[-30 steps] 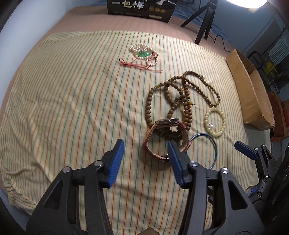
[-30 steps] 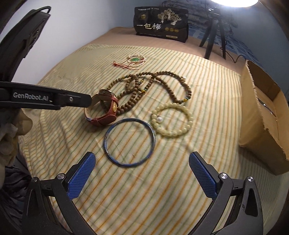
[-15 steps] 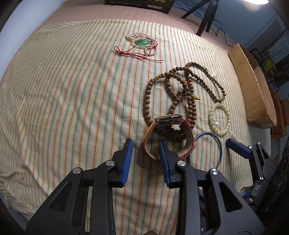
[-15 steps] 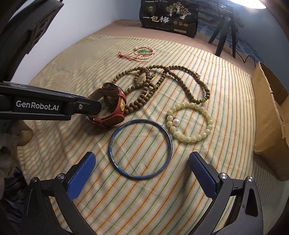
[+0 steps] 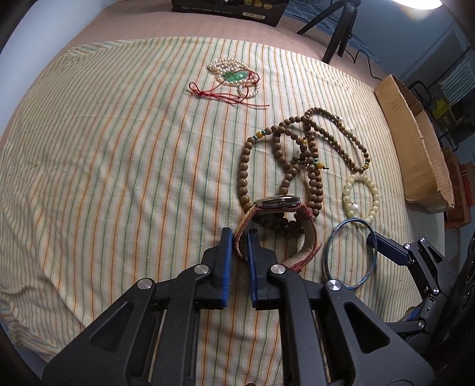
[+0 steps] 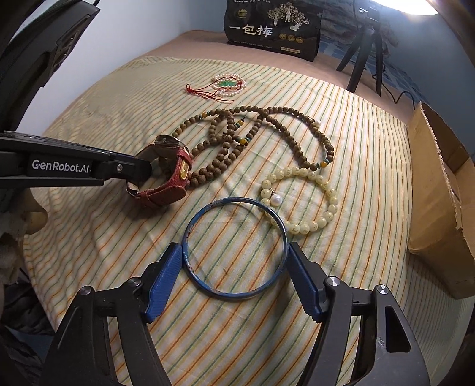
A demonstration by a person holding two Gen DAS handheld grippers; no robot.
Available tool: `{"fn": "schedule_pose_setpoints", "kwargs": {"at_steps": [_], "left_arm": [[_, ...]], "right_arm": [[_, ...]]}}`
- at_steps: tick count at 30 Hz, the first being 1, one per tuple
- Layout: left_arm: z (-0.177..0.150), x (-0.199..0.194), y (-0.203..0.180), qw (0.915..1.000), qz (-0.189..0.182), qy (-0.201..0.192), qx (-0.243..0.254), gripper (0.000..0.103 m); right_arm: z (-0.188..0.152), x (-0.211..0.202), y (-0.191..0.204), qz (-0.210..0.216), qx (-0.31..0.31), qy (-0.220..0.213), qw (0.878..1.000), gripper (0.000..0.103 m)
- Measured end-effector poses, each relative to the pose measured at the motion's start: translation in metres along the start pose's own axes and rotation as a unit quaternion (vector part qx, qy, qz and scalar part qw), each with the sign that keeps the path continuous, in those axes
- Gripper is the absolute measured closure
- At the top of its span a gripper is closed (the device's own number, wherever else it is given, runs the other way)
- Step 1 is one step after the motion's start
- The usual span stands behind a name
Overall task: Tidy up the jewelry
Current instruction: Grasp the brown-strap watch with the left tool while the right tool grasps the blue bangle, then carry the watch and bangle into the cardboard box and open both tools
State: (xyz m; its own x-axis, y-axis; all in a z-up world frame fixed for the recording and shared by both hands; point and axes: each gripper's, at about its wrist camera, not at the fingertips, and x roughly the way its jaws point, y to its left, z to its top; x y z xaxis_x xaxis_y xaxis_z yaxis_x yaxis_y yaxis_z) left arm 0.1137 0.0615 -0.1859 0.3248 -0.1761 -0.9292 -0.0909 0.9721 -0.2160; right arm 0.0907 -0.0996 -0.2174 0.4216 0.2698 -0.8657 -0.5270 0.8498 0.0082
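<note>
- The left gripper [image 5: 239,236] is seen nearly closed, its two blue pads pinched on the near part of the red strap of the wristwatch [image 5: 277,225]; the watch stands on edge on the striped cloth [image 5: 118,178], its face turned up.
- The right gripper [image 6: 233,264] is held about half open, one pad set against each outer side of the blue bangle [image 6: 236,249]; the pads appear to touch the ring, which lies flat on the cloth.
- From the left wrist view the bangle [image 5: 350,252] is found just right of the watch, with one blue finger of the right gripper [image 5: 386,245] at its far right edge.
- Just beyond the bangle, a cream bead bracelet [image 6: 299,202] with one white pearl is laid, its near edge overlapped by the ring.
- The long brown wooden bead necklace [image 6: 252,139] is spread in loops behind the watch, some beads touching the strap.
- Farther back, a pearl strand with a green pendant and red cord [image 6: 227,84] is placed well apart from the rest.
- A cardboard box [image 6: 439,202] is stood at the right edge, and a black package [image 6: 273,26] and a tripod [image 6: 365,44] are seen at the far end.
</note>
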Motion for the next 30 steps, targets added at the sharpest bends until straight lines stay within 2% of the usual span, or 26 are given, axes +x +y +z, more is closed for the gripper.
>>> {"fn": "schedule_pose_setpoints", "kwargs": {"at_steps": [15, 21, 30], "left_arm": [[-0.001, -0.045, 0.006, 0.9980, -0.016, -0.062, -0.006, 0.096], [0.010, -0.061, -0.009, 0.9956, -0.039, -0.084, -0.012, 0.096], [0.030, -0.081, -0.053, 0.9903, -0.071, -0.119, 0.009, 0.096]], "right_arm": [[-0.009, -0.038, -0.031, -0.003, 0.041, -0.030, 0.999, 0.032], [-0.010, -0.060, -0.048, -0.009, 0.056, -0.049, 0.997, 0.032], [-0.006, -0.097, -0.085, -0.031, 0.080, -0.085, 0.993, 0.032]]}}
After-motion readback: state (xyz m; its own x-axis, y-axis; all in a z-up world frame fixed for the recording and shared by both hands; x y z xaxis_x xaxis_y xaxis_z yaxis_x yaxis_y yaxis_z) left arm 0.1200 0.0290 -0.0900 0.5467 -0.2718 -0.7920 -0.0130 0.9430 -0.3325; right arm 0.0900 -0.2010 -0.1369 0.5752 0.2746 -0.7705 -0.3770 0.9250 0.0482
